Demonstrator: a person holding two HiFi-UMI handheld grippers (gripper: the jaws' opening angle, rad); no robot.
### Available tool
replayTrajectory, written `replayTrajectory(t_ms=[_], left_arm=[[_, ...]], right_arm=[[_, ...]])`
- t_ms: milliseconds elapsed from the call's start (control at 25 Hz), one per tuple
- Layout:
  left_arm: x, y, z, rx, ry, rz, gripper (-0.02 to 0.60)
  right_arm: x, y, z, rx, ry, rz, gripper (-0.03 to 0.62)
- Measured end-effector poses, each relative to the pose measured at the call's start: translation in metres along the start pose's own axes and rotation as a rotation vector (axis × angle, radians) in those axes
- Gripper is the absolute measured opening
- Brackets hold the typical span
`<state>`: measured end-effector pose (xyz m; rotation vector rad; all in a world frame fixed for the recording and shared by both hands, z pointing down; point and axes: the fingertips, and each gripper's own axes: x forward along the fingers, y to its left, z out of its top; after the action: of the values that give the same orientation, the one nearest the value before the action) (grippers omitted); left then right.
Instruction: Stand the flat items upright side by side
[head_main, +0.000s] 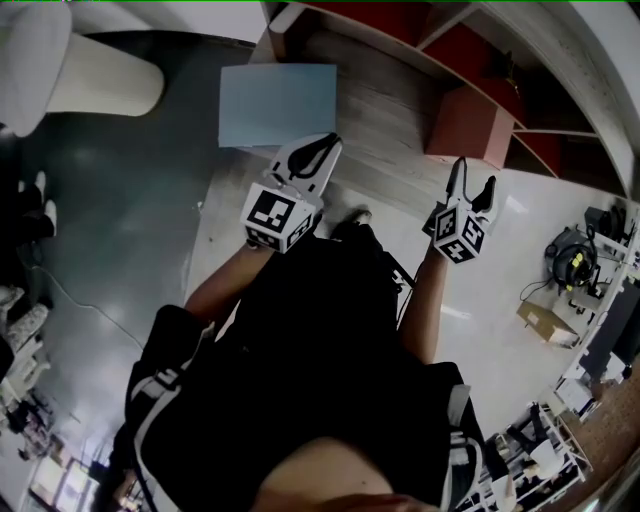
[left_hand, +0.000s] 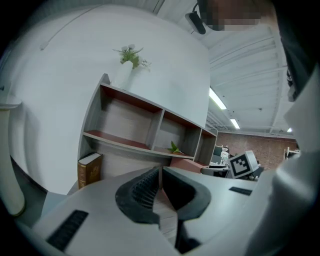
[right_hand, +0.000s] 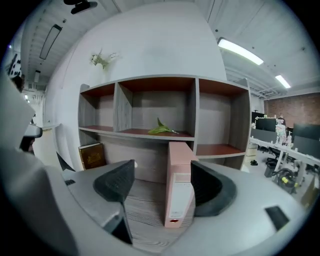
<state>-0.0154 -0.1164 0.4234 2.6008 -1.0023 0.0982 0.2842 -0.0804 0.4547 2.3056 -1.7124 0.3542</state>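
Right gripper view: right gripper (right_hand: 161, 186) jaws wide apart — pink box file (right_hand: 181, 175) stands upright, unpressed.
Left gripper (left_hand: 161, 192): jaws together, empty.
Remaining: blue flat item (head_main: 278, 103) lies flat — unstood.

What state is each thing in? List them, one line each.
left gripper: shut, empty.
right gripper: open, not gripping anything.
pink file: upright, seen between the right gripper's jaws.
brown book: upright at the left end.
blue flat item: lying flat.
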Motion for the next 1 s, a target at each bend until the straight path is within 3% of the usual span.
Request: replayTrajectory(t_ms=[240,480,720,1000], left_arm=[[-0.023,-0.002,0.008,0.002,-0.042,0.065,0.041],[-0.054,-0.024,0.014,0.005,-0.073,0.158,0.041],[-0.102,-0.033,0.001,0.016,-0.073,0.307,0.041],[-0.163,-0.017,-0.019,0.002,-0.050,0.478,0.041]], right_arm=[[-0.020,0.047,0.017,-0.017,-0.062,0.149,0.345],[-0.037,0.101,-0.001,-0.003,-0.028,0.346,0.344],[-0.058,0.156,-0.021,0.040,0.021,0.573,0.344],[-0.066,0.205,-0.046,0.099,0.103,0.722,0.345]])
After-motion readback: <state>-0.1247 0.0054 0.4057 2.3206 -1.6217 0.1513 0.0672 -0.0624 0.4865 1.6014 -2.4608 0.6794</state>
